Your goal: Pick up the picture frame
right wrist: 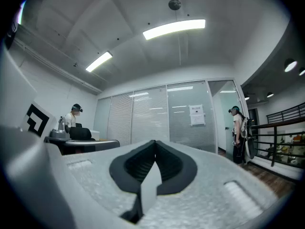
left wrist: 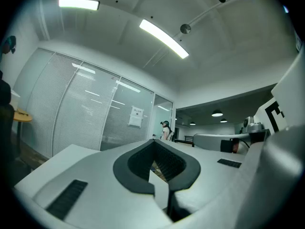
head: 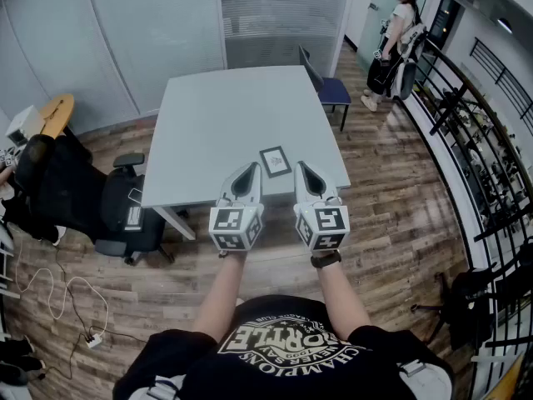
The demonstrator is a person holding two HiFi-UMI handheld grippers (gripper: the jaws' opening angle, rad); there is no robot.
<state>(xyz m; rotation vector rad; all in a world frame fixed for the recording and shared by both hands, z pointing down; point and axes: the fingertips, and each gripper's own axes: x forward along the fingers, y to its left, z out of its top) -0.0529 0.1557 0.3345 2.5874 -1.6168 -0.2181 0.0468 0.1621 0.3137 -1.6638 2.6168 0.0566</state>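
**Two shut claws, picture frame flat on the table between their tips**

1. The left gripper (left wrist: 155,144): jaws together, the dark pads meeting along one seam with nothing between them. It is held level and points out over the near edge of the table.

2. The right gripper (right wrist: 155,143): jaws likewise closed on nothing. It is level and held side by side with the left one, with a gap between the two.

3. The picture frame (head: 275,161): small, dark-bordered, pale in the middle. It lies flat on the table (head: 216,107), close to the table's near edge. In the head view it sits in the gap between the two claw tips and slightly ahead of them, just beside each. Neither claw appears to touch it. How high the claws ride above the tabletop cannot be told.

4. The table: pale grey, rectangular, standing on a wooden floor (head: 391,215).

5. Surroundings:
   - A black office chair (head: 75,194) stands left of the table.
   - A blue chair (head: 333,90) stands at the table's far right corner.
   - A glass partition (head: 150,32) with blinds runs behind the table.
   - A black railing (head: 483,132) runs along the right.
   - A person (head: 398,32) stands at the far right, near the railing.
   - A power strip (head: 90,337) with its cable lies on the floor at lower left.
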